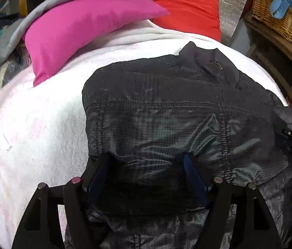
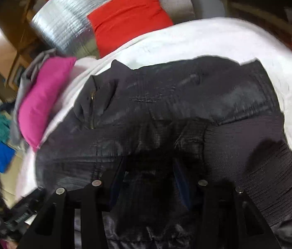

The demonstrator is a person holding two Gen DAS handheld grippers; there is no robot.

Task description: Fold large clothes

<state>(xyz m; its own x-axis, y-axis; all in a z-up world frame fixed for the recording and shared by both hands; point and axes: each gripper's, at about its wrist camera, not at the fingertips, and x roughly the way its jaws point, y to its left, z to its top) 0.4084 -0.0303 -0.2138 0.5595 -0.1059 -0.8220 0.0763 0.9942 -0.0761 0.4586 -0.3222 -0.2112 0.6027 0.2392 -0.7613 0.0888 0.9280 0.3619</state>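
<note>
A dark grey quilted jacket (image 1: 166, 108) (image 2: 166, 103) lies spread on a white blanket (image 1: 42, 124) (image 2: 228, 41), its zipped collar (image 1: 218, 66) pointing away from me. My left gripper (image 1: 146, 161) stands over the jacket's near part with its jaws wide and its tips down on the cloth. Wrinkles run out from the right fingertip (image 1: 189, 159). My right gripper (image 2: 150, 168) is at the jacket's near edge, with dark bunched cloth filling the gap between its fingers. A ribbed cuff (image 2: 274, 178) lies just to its right. That view is blurred.
A pink cushion (image 1: 79, 27) (image 2: 42, 99) and a red cushion (image 1: 187, 6) (image 2: 129, 14) lean at the far side against a silver quilted pad (image 2: 63, 27). A wicker basket (image 1: 276, 18) stands on wooden shelves at the right. Loose clothes are piled at the left.
</note>
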